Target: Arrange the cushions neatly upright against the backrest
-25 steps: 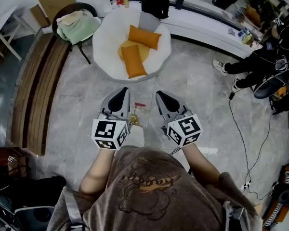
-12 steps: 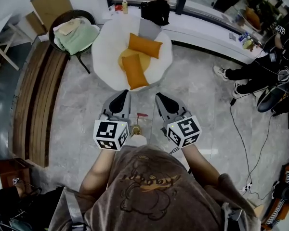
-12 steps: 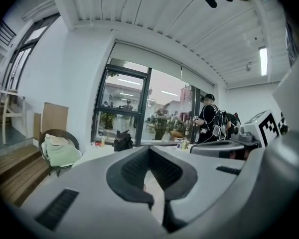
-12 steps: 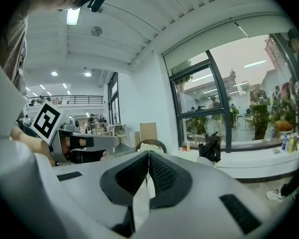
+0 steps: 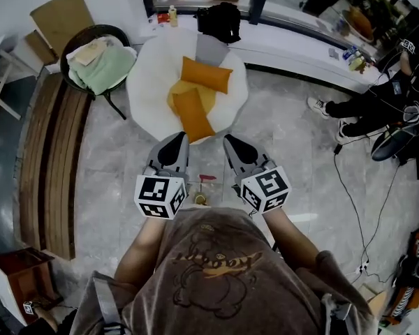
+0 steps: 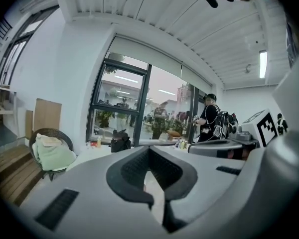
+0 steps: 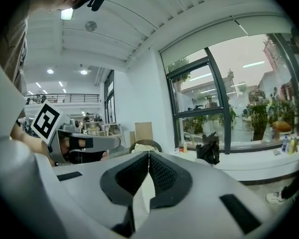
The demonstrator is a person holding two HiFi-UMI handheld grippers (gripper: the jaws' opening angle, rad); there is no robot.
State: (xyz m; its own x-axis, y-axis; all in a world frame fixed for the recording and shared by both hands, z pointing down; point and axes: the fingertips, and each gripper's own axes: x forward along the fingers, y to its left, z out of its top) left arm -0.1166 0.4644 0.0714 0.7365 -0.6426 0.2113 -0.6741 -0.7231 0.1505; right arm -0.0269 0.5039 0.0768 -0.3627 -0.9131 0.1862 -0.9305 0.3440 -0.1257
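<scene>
The left gripper (image 5: 176,139) and right gripper (image 5: 234,144) are pointing at the white chair (image 5: 148,82), jaws clenched on nothing — the near orange cushion (image 5: 193,115) is lying flat just ahead, lengthwise toward the person, nearer the left gripper.

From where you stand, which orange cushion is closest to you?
The orange rectangular cushion at the front edge of the white round chair, pointing toward me; the other orange cushion lies crosswise farther back.

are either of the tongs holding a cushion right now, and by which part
Nothing is held. The left tongs and right tongs are both shut and empty; the nearest orange cushion lies untouched on the white chair.
</scene>
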